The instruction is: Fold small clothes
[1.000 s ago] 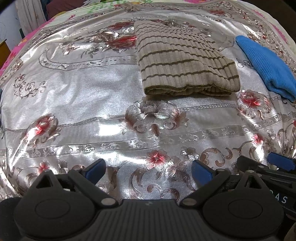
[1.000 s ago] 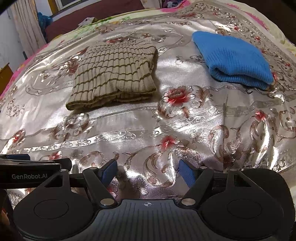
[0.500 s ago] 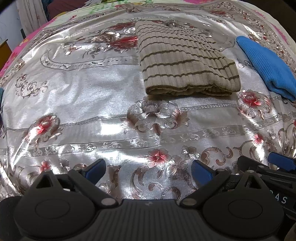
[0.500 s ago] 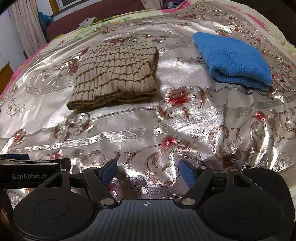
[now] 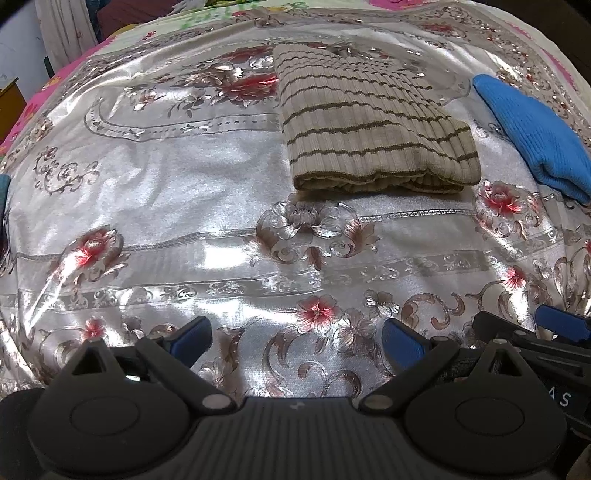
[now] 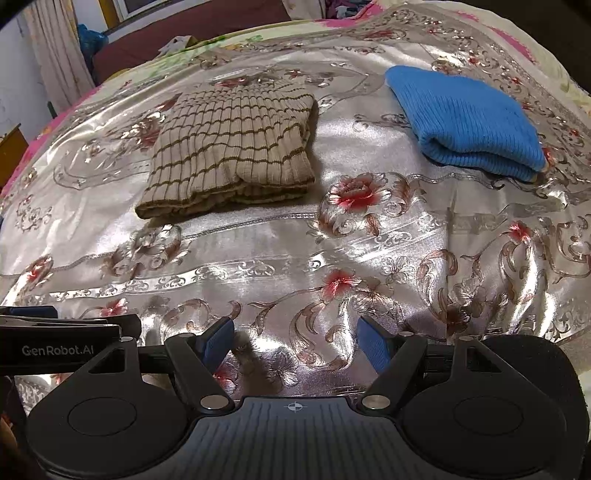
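A beige knit garment with brown stripes lies folded on the silver floral bedcover; it also shows in the right wrist view. A folded blue knit garment lies to its right, and at the right edge of the left wrist view. My left gripper is open and empty, low over the cover's near part. My right gripper is open and empty beside it. The right gripper's fingers show in the left wrist view. The left gripper's body shows in the right wrist view.
A curtain and dark red furniture stand beyond the bed's far side. Pink bedding shows along the left edge. A dark teal item sits at the far left edge.
Both grippers stay open and almost still. The view has shifted very slightly, with the garments a little lower in frame.
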Demonstrator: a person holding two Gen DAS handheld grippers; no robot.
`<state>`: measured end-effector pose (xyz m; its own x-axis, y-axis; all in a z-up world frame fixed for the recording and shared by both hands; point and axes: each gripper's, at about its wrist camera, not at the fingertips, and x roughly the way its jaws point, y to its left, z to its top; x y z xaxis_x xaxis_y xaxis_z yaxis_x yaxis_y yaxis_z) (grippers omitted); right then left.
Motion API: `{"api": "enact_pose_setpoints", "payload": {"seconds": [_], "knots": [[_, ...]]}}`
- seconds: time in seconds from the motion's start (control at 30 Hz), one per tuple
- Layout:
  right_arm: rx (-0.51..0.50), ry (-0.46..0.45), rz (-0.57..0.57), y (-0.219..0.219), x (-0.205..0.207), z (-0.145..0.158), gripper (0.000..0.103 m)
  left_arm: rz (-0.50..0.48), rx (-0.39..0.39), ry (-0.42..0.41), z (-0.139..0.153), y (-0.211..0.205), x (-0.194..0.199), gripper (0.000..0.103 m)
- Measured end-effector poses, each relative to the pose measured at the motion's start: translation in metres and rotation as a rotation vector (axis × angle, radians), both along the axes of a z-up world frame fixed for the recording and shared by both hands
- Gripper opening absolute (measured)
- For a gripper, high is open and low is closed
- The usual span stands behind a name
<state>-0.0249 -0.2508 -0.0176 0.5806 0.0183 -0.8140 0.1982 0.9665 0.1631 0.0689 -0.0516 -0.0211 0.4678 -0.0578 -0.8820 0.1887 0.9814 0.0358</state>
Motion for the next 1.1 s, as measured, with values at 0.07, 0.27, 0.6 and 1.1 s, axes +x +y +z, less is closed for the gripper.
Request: {"api": "enact_pose_setpoints", "payload": {"seconds": [0.07, 0.27, 0.6, 1.1], "knots": [[0.001, 0.003, 0.000, 0.0001, 0.0001, -0.0003, 0.075, -0.001, 0.004, -0.003, 0.0003, -0.0006, 0.0000, 0.103], [-0.002, 0.008, 0.001, 0.0008, 0.0011, -0.0012, 0.075, -0.001, 0.000, 0.002, -0.0012, 0.0001, 0.0013, 0.103], [-0.004, 0.003, 0.003, 0.0003, 0.0011, -0.0008, 0.075, -0.007, 0.012, -0.004, -0.0024, -0.0005, 0.0004, 0.103], [-0.006, 0.015, 0.002, -0.0001, 0.0020, -0.0028, 0.075, -0.013, 0.025, 0.000, -0.0061, -0.0012, -0.0006, 0.103]]}}
